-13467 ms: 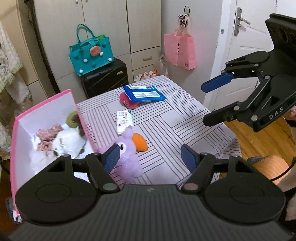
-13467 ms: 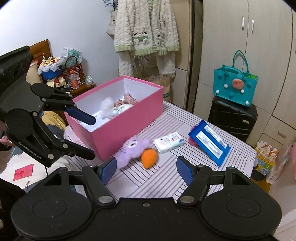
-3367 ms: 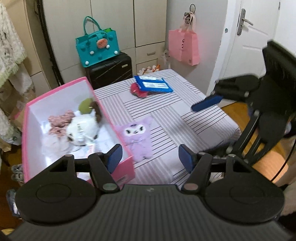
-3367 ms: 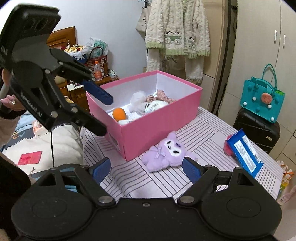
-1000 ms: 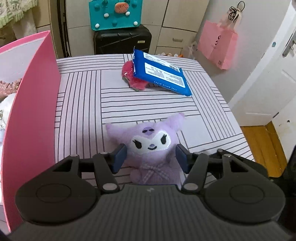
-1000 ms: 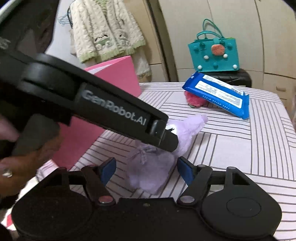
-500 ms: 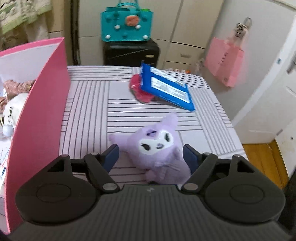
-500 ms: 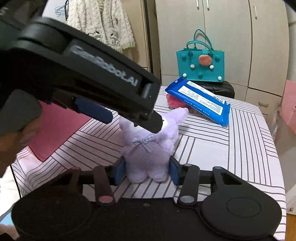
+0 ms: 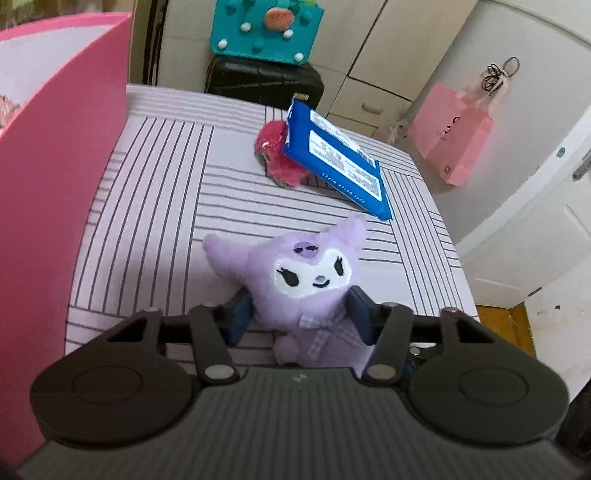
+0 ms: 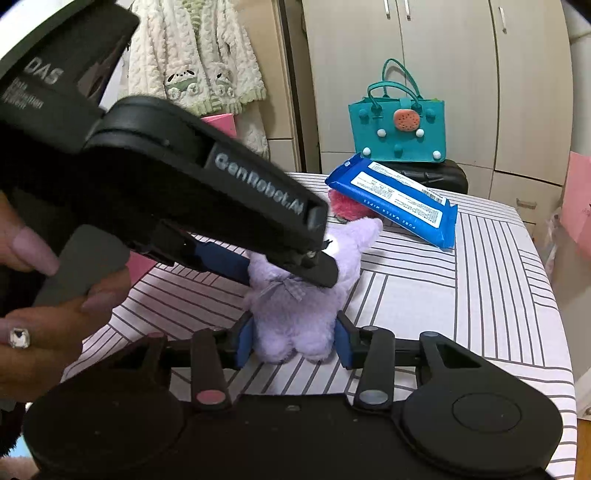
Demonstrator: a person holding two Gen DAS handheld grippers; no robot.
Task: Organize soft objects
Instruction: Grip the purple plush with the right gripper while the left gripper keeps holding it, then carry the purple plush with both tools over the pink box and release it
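Observation:
A purple plush toy (image 9: 306, 273) stands upright on the striped table (image 9: 155, 206), facing the left wrist camera. My left gripper (image 9: 300, 315) has its jaws closing, and both blue pads press the plush at its neck. In the right wrist view the same plush (image 10: 299, 317) is seen from behind. My right gripper (image 10: 294, 341) is also closing, its pads squeezing the plush's lower body. The left gripper (image 10: 280, 269) comes in from the left above it, held by a hand (image 10: 55, 325). The pink box (image 9: 55, 147) stands at the left.
A blue wipes pack (image 9: 338, 158) leans on a red plush (image 9: 275, 155) at the table's far side. Beyond the table are a black suitcase (image 9: 262, 79) with a teal bag (image 9: 266, 29) on it and a pink bag (image 9: 450, 133) on the wall. The table's right edge (image 9: 454, 258) is close.
The left gripper has sunk and its fingers have closed in from wide apart onto the plush's neck. The right gripper, wide a second ago, stays clamped on the plush's lower body.

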